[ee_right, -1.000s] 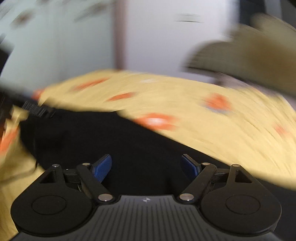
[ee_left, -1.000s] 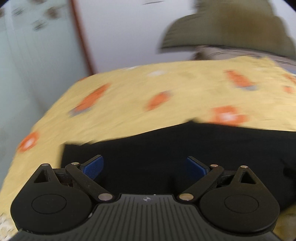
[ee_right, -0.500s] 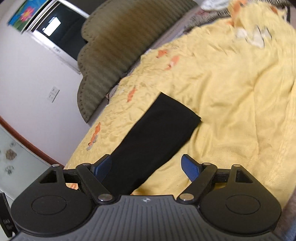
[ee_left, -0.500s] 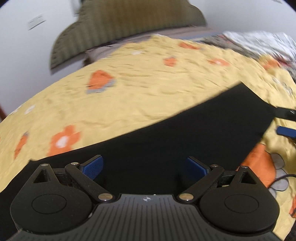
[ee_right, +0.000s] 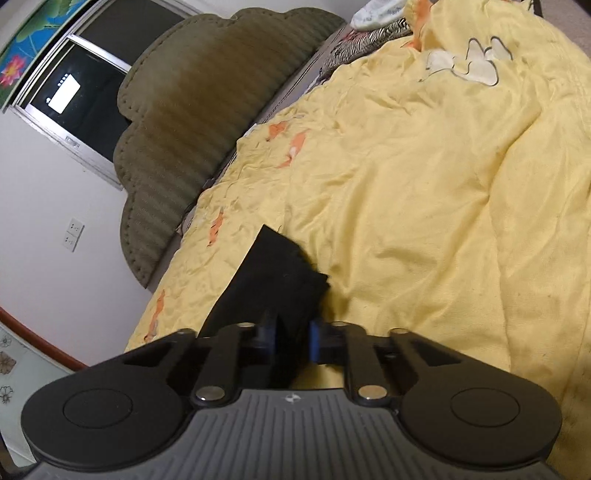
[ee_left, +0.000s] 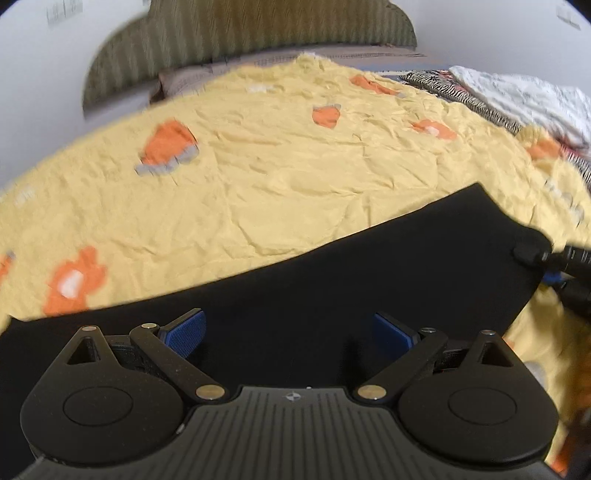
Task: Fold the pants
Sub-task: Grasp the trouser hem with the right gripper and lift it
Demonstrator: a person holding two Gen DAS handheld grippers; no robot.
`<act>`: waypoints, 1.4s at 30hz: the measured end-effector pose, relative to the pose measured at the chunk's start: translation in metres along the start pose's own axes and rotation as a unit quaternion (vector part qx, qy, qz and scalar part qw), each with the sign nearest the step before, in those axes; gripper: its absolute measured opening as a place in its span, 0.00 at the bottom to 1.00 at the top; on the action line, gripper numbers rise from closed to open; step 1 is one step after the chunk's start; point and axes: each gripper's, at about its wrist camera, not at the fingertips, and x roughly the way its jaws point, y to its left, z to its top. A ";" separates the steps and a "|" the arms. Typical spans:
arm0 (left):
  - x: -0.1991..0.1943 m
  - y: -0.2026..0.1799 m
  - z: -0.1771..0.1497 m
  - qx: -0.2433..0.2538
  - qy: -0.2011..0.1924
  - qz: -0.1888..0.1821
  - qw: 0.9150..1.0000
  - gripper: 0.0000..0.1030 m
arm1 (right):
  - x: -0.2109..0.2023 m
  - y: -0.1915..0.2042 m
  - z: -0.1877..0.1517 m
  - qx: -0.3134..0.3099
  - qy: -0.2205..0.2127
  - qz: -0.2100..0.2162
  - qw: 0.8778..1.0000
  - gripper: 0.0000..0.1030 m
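Black pants (ee_left: 332,280) lie flat in a long strip on the yellow bedspread (ee_left: 295,166). My left gripper (ee_left: 290,326) hovers open over the middle of the strip, its blue pads wide apart and off the cloth. At the strip's right end the right gripper (ee_left: 543,266) pinches the corner. In the right wrist view the pants (ee_right: 280,280) run away toward the headboard, and the right gripper (ee_right: 291,338) has its jaws closing, with the blue pads pressed on a bunched fold of the black fabric.
A green ribbed headboard (ee_left: 240,33) stands at the far side of the bed against a white wall. Zebra-print and white bedding (ee_left: 517,96) is piled at the far right. A rumpled yellow quilt (ee_right: 461,184) covers the right part of the bed. A dark window (ee_right: 74,92) is on the left wall.
Both hands swung across the bed and dropped toward the pants. The right gripper's jaws went from wide open to closed on the pants' end. The left gripper stayed open.
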 end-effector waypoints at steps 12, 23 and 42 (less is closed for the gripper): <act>0.030 0.022 0.026 -0.174 0.064 -0.224 0.957 0.95 | -0.020 0.119 -0.053 -0.369 -0.049 -0.027 0.928 0.10; 0.081 0.019 0.043 -0.295 0.092 -0.343 0.887 0.95 | -0.030 0.145 -0.102 -0.490 -0.022 0.001 0.871 0.10; 0.080 0.018 0.045 -0.262 0.086 -0.283 0.919 0.95 | 0.028 0.139 -0.124 -0.597 -0.011 -0.148 0.788 0.55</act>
